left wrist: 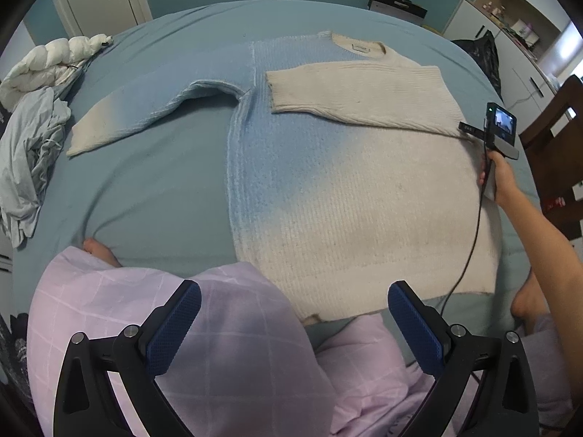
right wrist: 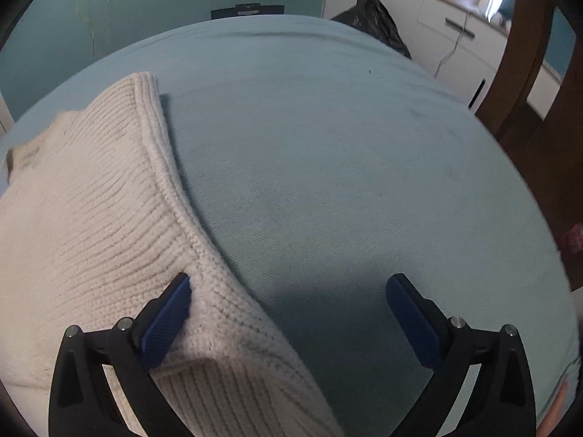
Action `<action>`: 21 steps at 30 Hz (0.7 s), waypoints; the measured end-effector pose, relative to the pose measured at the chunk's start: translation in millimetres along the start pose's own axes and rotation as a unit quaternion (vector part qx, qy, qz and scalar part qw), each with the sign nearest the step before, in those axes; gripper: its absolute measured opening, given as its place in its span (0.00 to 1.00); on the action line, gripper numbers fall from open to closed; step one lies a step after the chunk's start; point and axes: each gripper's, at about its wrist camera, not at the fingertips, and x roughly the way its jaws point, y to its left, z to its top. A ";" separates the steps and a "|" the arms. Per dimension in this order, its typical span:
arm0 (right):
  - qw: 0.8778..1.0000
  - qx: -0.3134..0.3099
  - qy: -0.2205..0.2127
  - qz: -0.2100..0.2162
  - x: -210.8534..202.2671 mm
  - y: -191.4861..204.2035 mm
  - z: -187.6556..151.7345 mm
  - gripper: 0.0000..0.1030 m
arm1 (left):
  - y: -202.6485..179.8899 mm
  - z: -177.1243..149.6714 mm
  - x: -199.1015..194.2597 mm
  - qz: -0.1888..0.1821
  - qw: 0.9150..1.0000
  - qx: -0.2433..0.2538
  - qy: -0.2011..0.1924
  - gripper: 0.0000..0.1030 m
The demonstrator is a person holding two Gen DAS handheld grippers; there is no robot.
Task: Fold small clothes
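A knitted sweater (left wrist: 328, 182), cream shading into light blue, is laid flat on a bed covered by a blue-green sheet (left wrist: 153, 189). All positions below are referred to the sweater.

One sleeve (left wrist: 349, 94) is folded across the upper body of the sweater, just below the neckline (left wrist: 359, 45). The other sleeve (left wrist: 145, 116) is extended sideways off the body onto the sheet, with its cuff in cream.

The left gripper (left wrist: 294, 327) is held above the person's lap, short of the sweater's hem, and is released: its blue-padded fingers (left wrist: 175, 324) are spread wide with nothing between them. Beneath it, lilac checked trousers (left wrist: 218, 346) are seen, and a bare foot (left wrist: 100, 251) rests on the sheet beside the sweater's hem corner.

The right gripper (right wrist: 288, 324) is positioned at the sweater's edge beside the folded sleeve's shoulder fold (right wrist: 175, 189). It is likewise released, with its jaws spread. One pad (right wrist: 167, 324) is in contact with the knit; the other is over bare sheet. In the left wrist view this gripper is seen held in the person's right hand (left wrist: 499, 178), with a cable (left wrist: 470, 247) trailing across the sweater body.

A heap of white and grey bedding (left wrist: 40, 116) is located on the sheet well beyond the extended sleeve.
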 end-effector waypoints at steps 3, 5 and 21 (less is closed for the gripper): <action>0.999 -0.020 -0.014 -0.024 -4.5 16.2 -8.9 0.98 | -1.1 -1.4 -1.1 -0.006 1.000 0.004 -0.002 1.00; 1.000 -0.001 -0.017 -0.020 -26.0 28.2 -11.2 0.98 | -2.4 -2.9 -0.7 -0.004 1.000 0.011 -0.002 1.00; 0.982 -0.159 0.005 0.097 -96.3 218.8 -59.8 0.98 | -8.1 6.6 -19.3 -0.008 0.999 0.004 -0.040 1.00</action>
